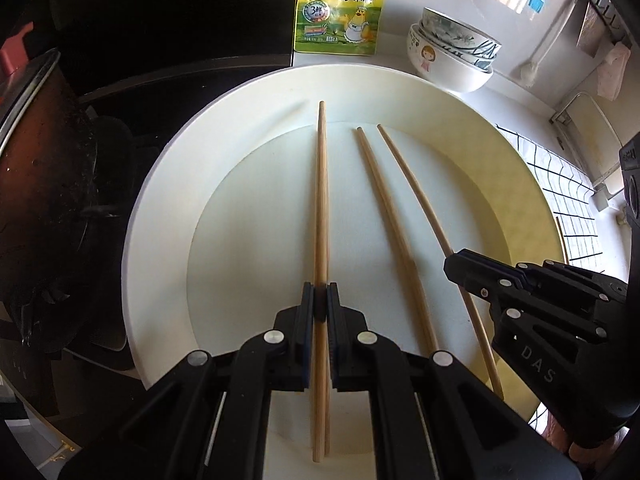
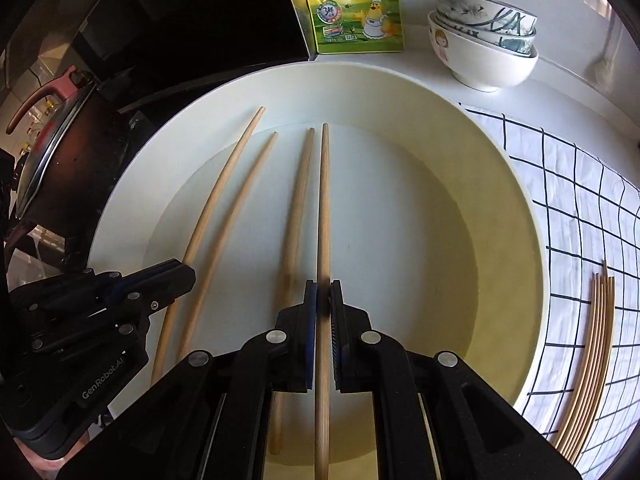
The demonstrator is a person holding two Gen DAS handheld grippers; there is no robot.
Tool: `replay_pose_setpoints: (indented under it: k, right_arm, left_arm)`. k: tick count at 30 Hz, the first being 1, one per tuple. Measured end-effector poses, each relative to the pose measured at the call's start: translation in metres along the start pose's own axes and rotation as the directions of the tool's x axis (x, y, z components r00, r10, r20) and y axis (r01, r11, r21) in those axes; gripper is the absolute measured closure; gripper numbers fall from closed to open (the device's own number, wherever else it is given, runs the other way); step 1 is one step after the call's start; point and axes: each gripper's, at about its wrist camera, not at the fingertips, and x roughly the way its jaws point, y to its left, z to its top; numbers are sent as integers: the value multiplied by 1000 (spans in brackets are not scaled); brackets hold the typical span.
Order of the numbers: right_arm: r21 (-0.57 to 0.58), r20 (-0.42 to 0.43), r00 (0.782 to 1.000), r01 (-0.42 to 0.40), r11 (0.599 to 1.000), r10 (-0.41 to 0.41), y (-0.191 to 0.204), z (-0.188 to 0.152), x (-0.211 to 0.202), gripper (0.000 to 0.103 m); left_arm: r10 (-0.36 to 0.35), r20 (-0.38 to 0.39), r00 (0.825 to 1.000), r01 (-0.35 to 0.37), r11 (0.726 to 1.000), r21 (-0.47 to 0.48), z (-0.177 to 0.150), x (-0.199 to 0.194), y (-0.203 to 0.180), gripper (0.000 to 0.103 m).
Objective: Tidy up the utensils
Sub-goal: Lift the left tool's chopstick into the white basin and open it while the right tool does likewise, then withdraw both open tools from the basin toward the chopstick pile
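While each black gripper (image 1: 320,300) (image 2: 323,296) clenches wooden chopsticks (image 1: 322,200) (image 2: 323,208) over the round white plate (image 1: 168,184), lifting them level should prevent slipping.

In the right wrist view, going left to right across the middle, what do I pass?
Pot → left gripper → two chopsticks by it → single chopstick → chopstick in the right gripper → plate rim → checked cloth → chopstick bundle.
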Motion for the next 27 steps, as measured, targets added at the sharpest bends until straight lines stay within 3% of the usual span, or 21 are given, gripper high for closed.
replay_pose_setpoints:
  k: [4,6,11,13,27]
  right_arm:
    - [17,8,1000,18,1000,-18,-3,0,-1,95]
    - [25,21,999,26,999,-27,-5,-1,-2,85]
    - [22,51,998,44,999,-45,-7,-3,-14,83]
    - [19,59,997,46,999,-47,-6,-4,-18,81]
    - [-7,110,994,29,1000,-28,-2,-18,-50,78]
  left_arm:
    - [-8,-6,1000,8,1000,2,0,1,1,96]
    - [-4,-7,1000,4,1000,-2,-2,-1,1,95]
    - [-1,9,1000,1,1000,-26,-4,-8,8,67]
    - [1,23,1000,0,999,-34,-5,-15,10,61]
    - [17,84,996,-13,999,-49,-17,-53,8,56]
